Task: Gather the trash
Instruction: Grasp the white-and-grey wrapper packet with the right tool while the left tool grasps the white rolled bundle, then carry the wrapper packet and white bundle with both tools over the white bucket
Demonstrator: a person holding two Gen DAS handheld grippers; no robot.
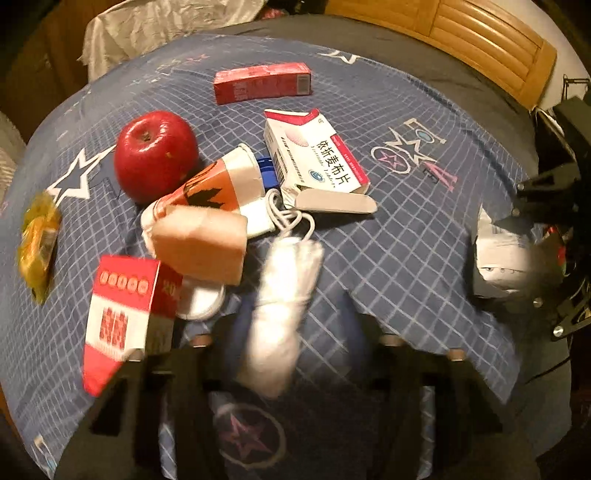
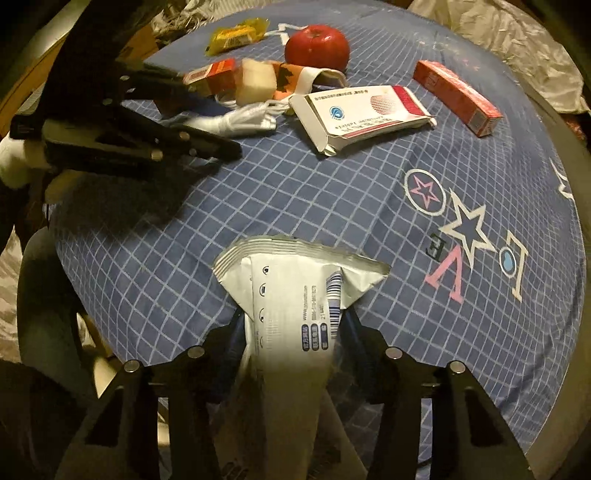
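Observation:
My left gripper (image 1: 291, 332) is open around a bundled white cable (image 1: 280, 295), which lies loose between the jaws; the gripper also shows in the right wrist view (image 2: 207, 122). My right gripper (image 2: 295, 321) is shut on a white foil wrapper (image 2: 291, 291) and holds it over the blue cloth; it also shows in the left wrist view (image 1: 532, 221). On the cloth lie a crushed paper cup (image 1: 225, 184), an open white medicine box (image 1: 317, 155), a long red box (image 1: 262, 83), a small red-white box (image 1: 122, 314), a sponge block (image 1: 201, 240) and a yellow wrapper (image 1: 38, 236).
A red apple (image 1: 155, 155) sits beside the cup. The blue checked cloth (image 2: 332, 192) covers a round table. A wooden headboard (image 1: 480, 40) and crumpled white plastic (image 1: 155, 22) lie beyond the far edge.

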